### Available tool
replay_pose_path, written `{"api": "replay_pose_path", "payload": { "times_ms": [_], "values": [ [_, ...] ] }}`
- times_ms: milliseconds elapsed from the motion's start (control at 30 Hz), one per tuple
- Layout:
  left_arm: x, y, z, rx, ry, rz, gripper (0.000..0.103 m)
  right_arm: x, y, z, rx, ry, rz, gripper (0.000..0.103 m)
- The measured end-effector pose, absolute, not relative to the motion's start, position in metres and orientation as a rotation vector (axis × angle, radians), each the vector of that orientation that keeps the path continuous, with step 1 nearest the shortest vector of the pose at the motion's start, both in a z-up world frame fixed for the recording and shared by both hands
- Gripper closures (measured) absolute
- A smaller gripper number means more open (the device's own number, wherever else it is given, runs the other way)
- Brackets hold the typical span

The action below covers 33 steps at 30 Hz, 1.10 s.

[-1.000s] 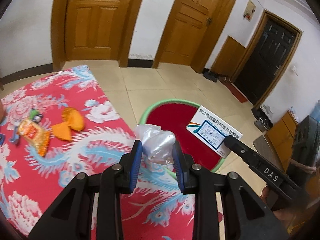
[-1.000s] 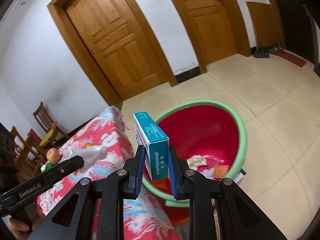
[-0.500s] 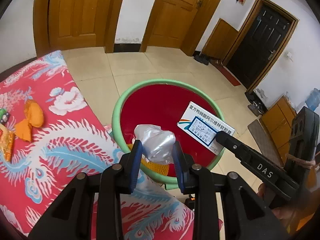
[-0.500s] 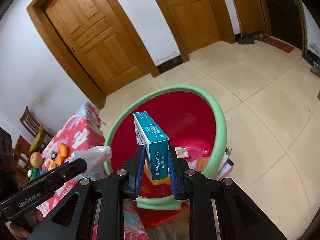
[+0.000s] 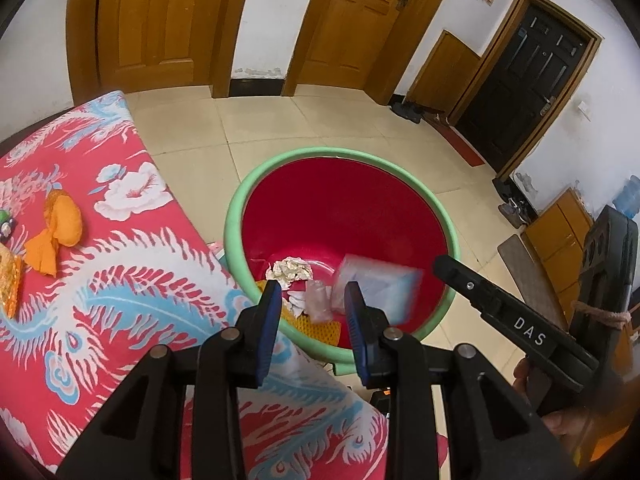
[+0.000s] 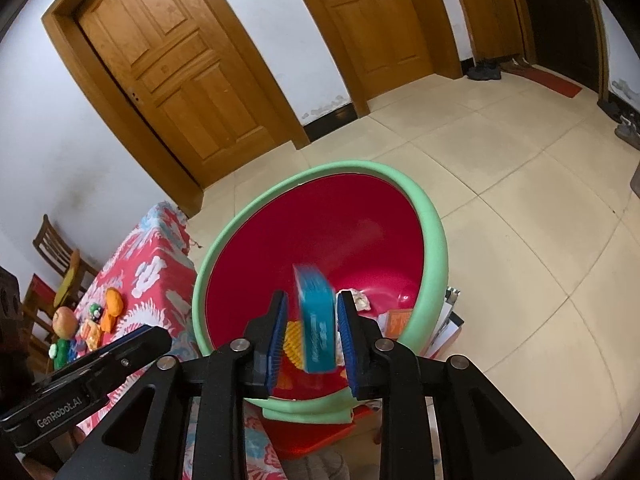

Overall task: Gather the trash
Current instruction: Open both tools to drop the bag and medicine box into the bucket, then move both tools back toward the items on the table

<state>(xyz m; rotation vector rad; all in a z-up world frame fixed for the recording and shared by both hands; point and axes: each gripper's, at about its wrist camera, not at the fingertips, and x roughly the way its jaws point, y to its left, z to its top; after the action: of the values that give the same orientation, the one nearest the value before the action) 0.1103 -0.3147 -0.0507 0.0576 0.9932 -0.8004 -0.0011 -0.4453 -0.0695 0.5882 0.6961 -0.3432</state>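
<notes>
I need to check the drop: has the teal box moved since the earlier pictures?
Yes. The teal box, blurred, has slipped down between the opening jaws of the right gripper, toward the red basin.

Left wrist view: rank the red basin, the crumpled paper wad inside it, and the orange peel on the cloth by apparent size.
1. Red basin
2. Orange peel
3. Crumpled paper wad

The last two look close; camera distance may mislead.

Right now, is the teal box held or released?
Released: teal box blurs between opening right gripper pads, neither touching, above the red basin.
</notes>
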Motion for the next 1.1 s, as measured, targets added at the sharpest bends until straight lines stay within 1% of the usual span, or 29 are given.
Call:
{"api": "replay_pose_path", "payload": {
  "times_ms": [133, 333, 900, 967, 1000, 1100],
  "values": [
    [0.109, -0.304, -0.047, 0.040, 0.986, -0.783, 0.072, -0.002, -0.444, -0.068, 0.593, 0.699, -0.337, 0.071],
    [0.113, -0.285, -0.042, 0.017, 0.975, -0.744, 0.072, -0.004, -0.437, -0.062, 0.584, 0.692, -0.325, 0.068],
    [0.116, -0.210, -0.025, -0.091, 0.924, -0.609, 0.072, 0.006, -0.387, -0.040, 0.524, 0.695, -0.217, 0.066],
    [0.117, -0.199, -0.024, -0.109, 0.917, -0.591, 0.072, 0.009, -0.378, -0.037, 0.508, 0.699, -0.198, 0.057],
    [0.118, -0.195, -0.024, -0.115, 0.914, -0.584, 0.072, 0.011, -0.373, -0.035, 0.503, 0.699, -0.186, 0.050],
    [0.121, -0.179, -0.023, -0.136, 0.906, -0.557, 0.072, 0.014, -0.360, -0.031, 0.482, 0.699, -0.163, 0.049]
  ]
}}
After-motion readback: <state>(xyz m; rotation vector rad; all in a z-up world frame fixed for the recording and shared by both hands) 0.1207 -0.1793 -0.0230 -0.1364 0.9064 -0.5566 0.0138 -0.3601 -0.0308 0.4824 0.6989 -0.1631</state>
